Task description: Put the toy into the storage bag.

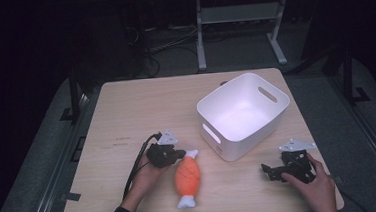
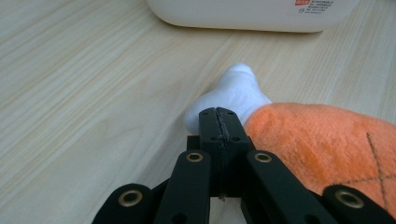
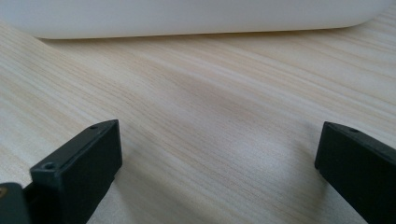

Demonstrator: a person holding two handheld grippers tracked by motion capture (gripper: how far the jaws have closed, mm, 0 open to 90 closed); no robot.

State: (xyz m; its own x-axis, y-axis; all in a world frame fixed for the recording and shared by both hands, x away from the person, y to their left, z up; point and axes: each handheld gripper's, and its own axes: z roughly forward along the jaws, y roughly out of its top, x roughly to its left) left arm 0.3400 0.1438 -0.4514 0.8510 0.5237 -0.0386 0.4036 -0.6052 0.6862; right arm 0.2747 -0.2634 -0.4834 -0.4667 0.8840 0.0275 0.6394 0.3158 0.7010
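With the left tongs [image 2: 219,122] pressed together empty against the toy's [image 1: 188,176] white end on the counter [image 1: 126,115] near the bin [image 1: 277,115], and the right tongs [image 3: 217,158] held wide, the toy could be shoved rather than gripped.

Wooden table [image 1: 126,115], white bin [image 1: 244,114], plush drumstick [image 1: 188,177]

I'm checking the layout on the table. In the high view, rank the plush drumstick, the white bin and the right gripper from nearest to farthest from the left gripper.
1. plush drumstick: right beside the left gripper, at its tip.
2. white bin: farther right, toward the table's far side.
3. right gripper: far right, near the front edge.
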